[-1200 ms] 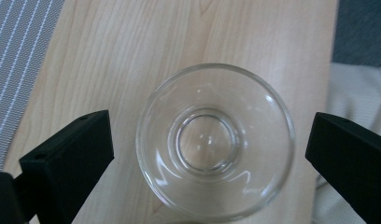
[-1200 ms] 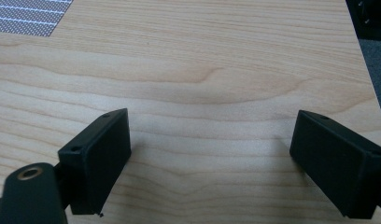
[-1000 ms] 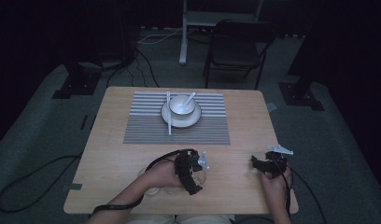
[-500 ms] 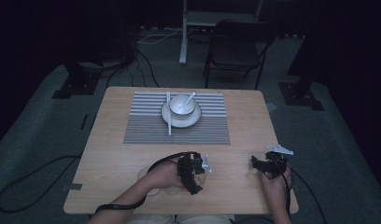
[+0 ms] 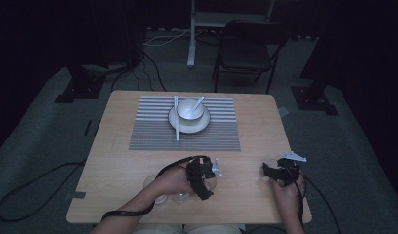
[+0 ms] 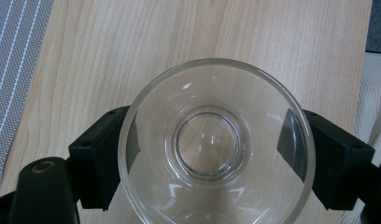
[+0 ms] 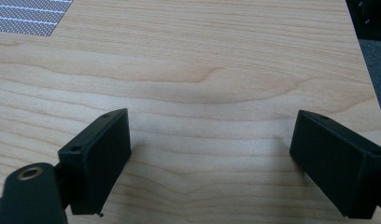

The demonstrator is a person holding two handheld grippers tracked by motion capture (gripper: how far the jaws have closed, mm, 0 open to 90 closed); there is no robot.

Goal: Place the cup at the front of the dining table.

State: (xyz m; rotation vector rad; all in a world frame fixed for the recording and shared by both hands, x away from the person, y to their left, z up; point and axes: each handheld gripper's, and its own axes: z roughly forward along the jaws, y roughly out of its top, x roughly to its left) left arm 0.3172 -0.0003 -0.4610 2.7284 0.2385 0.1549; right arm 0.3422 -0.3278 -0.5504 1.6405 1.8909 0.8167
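Gripping a clear glass, the left tongs have their 2 black jaws pressed on opposite sides of its round wall; they have just been closing onto it. The glass stands upright on the tabletop near the front edge, mouth up, its long axis vertical, base flat on the wood. Smooth curved glass could slide out of the flat pads if lifted fast or tilted, and a hard squeeze might crack it. The right tongs stand wide open over bare wood, holding nothing, well apart from the glass.
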